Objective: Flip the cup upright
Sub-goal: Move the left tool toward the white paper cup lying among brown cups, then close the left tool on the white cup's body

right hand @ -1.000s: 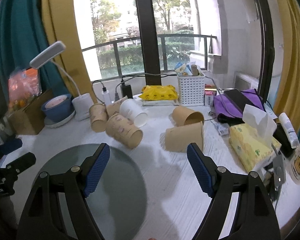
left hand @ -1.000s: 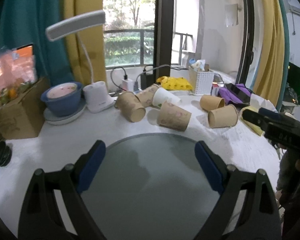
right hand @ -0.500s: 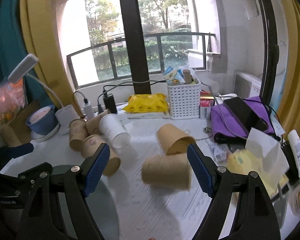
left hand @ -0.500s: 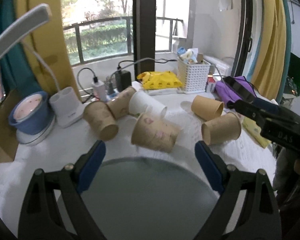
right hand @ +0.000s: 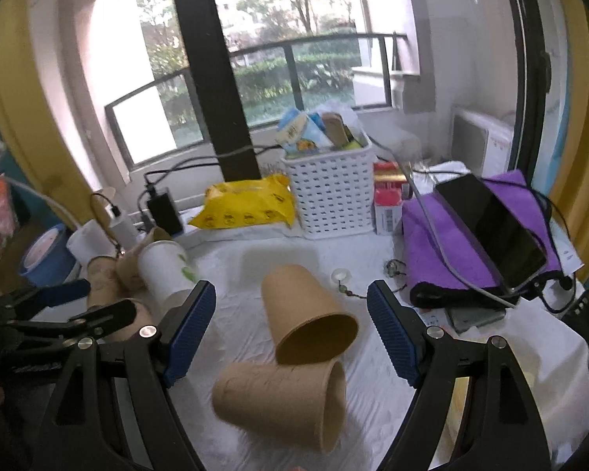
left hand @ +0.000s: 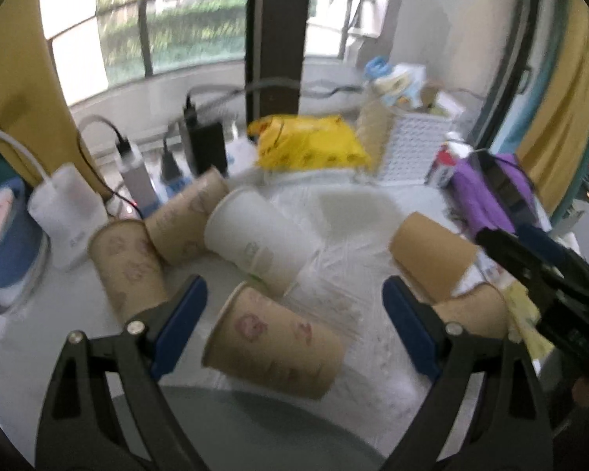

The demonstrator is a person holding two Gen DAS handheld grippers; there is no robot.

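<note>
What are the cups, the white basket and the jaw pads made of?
Brown cup: likely kraft paper, matte, rolled rim. White cup: probably coated paper, smooth. Basket: looks like moulded plastic, perforated grid walls. Right gripper pads: blue, ribbed, probably rubber; jaws open and empty.

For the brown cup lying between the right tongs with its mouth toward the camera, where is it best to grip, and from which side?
Probably grip the brown cup across its side wall, near the open mouth, coming in along the cloth from the mouth end. It lies tipped on a second cup, and the right tongs are open, one finger on each side.
</note>
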